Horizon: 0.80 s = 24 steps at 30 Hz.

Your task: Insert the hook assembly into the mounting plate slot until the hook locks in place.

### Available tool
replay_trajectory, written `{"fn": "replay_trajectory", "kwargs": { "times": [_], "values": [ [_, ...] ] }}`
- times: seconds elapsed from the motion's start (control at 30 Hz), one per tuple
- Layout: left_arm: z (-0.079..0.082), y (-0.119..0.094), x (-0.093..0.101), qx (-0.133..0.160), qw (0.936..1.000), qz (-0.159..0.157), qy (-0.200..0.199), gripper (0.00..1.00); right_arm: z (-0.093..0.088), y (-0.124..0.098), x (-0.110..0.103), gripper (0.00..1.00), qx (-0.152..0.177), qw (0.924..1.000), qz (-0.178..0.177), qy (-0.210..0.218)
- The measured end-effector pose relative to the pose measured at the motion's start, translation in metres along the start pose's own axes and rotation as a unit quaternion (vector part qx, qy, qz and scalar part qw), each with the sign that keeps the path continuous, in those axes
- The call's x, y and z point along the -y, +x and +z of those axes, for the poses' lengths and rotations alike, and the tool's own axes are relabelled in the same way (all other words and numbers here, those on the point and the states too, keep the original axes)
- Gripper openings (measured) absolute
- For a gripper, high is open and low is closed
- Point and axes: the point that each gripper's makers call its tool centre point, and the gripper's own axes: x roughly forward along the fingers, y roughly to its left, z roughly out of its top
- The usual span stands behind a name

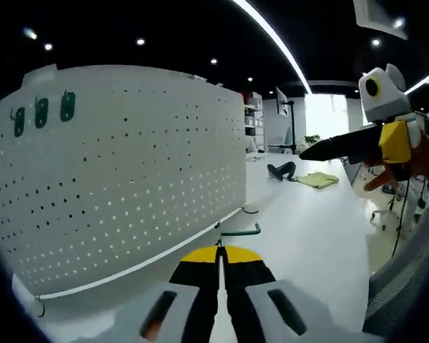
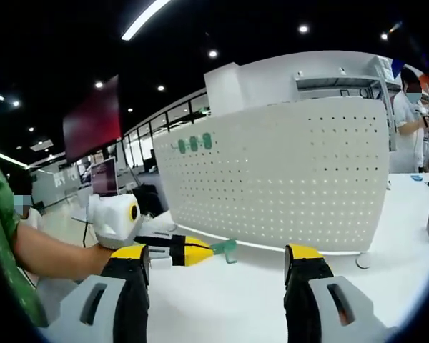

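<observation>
Hook (image 1: 242,231) first: a green bent piece pinched at the very tip of the left gripper (image 1: 219,251), whose yellow-tipped jaws are pressed together on its stem. In the right gripper view the same piece (image 2: 224,247) pokes out at three o'clock from that gripper (image 2: 204,250), low in front of the board and not yet touching it.

Ahead stands the white pegboard (image 1: 129,179), the mounting plate for this job, upright on the white table (image 1: 307,236) and dotted with small holes. Three green pegs (image 1: 42,111) already sit in it at about ten o'clock in the left gripper view; in the right gripper view they (image 2: 194,143) sit near eleven.

What could go wrong, as I judge it: the grip is only on the stem's end, so a push into a hole that is slightly off line could twist the hook in the jaws or flick it out onto the table. The board looks free-standing, and a hard shove low down might slide or tip it away. With no second hold on the board, that push has nothing to brace against.

The right gripper (image 2: 214,282) has its jaws wide apart, holding and touching nothing, one jaw at seven o'clock and one at five in its own view. In the left gripper view it (image 1: 306,151) hangs in the air at two o'clock, well clear of the board.
</observation>
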Motion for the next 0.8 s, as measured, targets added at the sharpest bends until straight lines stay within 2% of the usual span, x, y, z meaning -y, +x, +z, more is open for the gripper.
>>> {"fn": "replay_trajectory", "kwargs": {
  "times": [0.4, 0.8],
  "values": [
    [0.053, -0.039, 0.006, 0.073, 0.9971, 0.022, -0.004, 0.01, 0.02, -0.001, -0.018, 0.74, 0.022, 0.9996, 0.02, 0.0],
    [0.087, -0.064, 0.016, 0.121, 0.9924, 0.022, -0.001, 0.01, 0.034, -0.001, -0.034, 0.68, 0.039, 0.9985, 0.038, 0.0]
  ]
}}
